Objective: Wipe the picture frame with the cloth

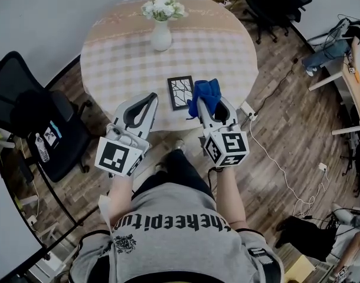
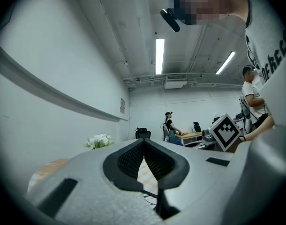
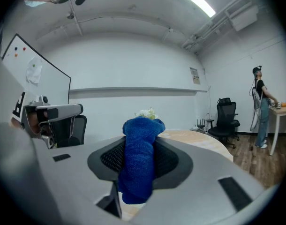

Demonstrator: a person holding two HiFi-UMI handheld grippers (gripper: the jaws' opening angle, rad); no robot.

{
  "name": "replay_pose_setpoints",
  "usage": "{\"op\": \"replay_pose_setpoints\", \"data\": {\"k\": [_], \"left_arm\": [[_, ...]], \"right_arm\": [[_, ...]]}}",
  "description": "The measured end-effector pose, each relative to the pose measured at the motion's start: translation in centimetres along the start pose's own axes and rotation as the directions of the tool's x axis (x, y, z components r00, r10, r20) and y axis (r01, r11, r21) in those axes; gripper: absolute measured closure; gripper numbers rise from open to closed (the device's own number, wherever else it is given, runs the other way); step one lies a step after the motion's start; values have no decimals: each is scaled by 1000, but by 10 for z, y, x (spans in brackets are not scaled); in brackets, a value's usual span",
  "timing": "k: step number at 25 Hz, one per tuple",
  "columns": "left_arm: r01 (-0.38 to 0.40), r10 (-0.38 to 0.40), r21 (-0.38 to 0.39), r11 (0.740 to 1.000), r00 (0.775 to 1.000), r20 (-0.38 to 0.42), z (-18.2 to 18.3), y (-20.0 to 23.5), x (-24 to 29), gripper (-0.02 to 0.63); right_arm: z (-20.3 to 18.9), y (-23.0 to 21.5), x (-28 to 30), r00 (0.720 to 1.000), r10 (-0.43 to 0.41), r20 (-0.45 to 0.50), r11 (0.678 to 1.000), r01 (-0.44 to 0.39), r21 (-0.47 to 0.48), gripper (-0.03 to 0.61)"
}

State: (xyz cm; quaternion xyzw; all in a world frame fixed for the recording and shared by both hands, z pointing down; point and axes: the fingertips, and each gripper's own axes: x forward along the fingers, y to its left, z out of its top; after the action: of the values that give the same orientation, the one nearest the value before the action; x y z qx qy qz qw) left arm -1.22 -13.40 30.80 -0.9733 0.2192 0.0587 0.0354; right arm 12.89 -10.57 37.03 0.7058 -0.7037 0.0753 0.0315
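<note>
A black picture frame (image 1: 180,92) with a white branching pattern lies flat near the front edge of the round table (image 1: 121,63). My right gripper (image 1: 209,106) is shut on a blue cloth (image 1: 206,93), which bunches up just right of the frame, touching or overlapping its right edge. In the right gripper view the cloth (image 3: 139,165) fills the space between the jaws of the right gripper (image 3: 139,146). My left gripper (image 1: 150,99) hovers at the table's front edge, left of the frame. Its jaws (image 2: 144,144) meet at the tips with nothing between them.
A white vase of white flowers (image 1: 161,22) stands at the table's far middle. A black office chair (image 1: 38,122) with a bottle (image 1: 42,147) on it is to the left. More chairs (image 1: 277,5) stand at the back right. Cables (image 1: 274,158) lie on the wood floor.
</note>
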Motion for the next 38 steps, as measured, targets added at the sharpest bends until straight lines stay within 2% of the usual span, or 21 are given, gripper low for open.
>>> {"op": "replay_pose_setpoints", "data": {"k": [17,20,38], "left_arm": [[23,-23,8,1000,999,45,19,-21,-16,597],[12,-12,-7,1000,999,47,22,-27,-17,597],[-106,103,51,993,993,54,44,-106,-43,597]], "right_arm": [[29,17,-38,995,-5,99,1000,6,-3,433],[30,15,-46,995,0,104,1000,0,-8,433],[40,6,-119,981,136,135,991,-132,-38,433]]}}
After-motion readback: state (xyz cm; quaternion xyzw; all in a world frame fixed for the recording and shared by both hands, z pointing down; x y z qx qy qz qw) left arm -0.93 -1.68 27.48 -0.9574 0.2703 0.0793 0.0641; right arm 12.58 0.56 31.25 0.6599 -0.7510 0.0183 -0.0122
